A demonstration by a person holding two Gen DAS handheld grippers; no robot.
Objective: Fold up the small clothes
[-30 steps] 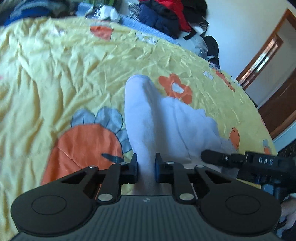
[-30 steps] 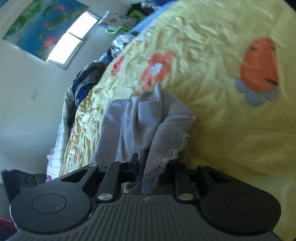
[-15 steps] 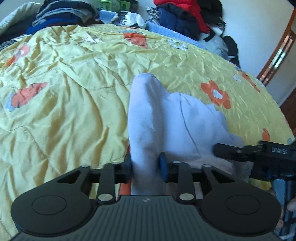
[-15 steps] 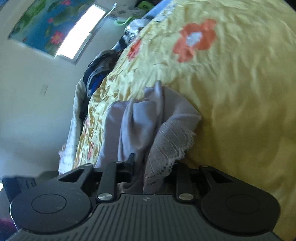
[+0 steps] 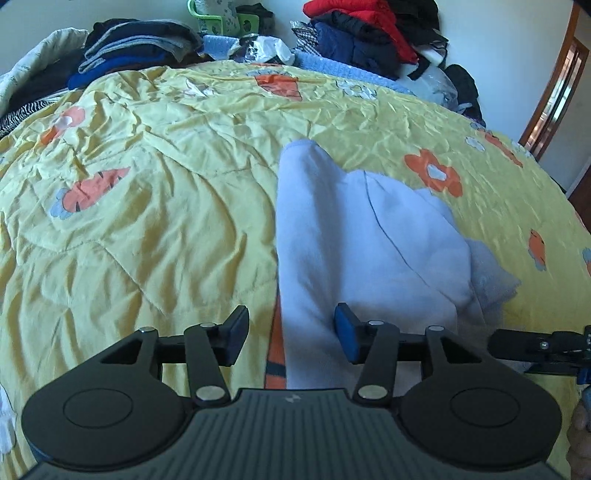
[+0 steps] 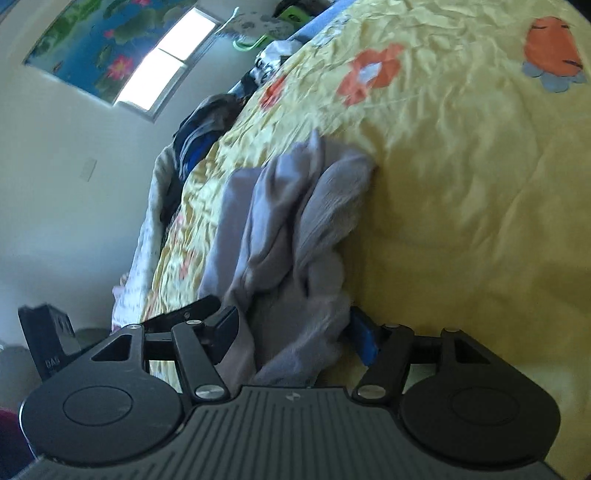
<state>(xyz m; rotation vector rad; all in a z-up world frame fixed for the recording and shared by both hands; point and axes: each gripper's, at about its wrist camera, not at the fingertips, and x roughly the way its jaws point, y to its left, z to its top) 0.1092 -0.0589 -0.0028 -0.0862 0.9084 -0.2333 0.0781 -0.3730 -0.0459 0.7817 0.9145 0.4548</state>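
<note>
A small pale lavender garment [image 5: 354,236] lies folded on the yellow bedspread [image 5: 155,206]. My left gripper [image 5: 291,338] is open, its jaws spread wide around the garment's near left edge without pinching it. In the right wrist view the same garment [image 6: 291,236] lies bunched in folds. My right gripper [image 6: 295,338] is open too, with the cloth's near end lying loose between its jaws. The right gripper's black finger shows at the right edge of the left wrist view [image 5: 532,341].
Piles of dark, blue and red clothes [image 5: 362,33] line the far edge of the bed. A green basket [image 5: 221,18] stands behind them. A wooden door [image 5: 554,92] is at the far right. A window [image 6: 166,70] and a poster are on the wall.
Both grippers have opened and let go of the garment, which now lies on the bedspread. Both cameras have tilted, showing more of the bed.
</note>
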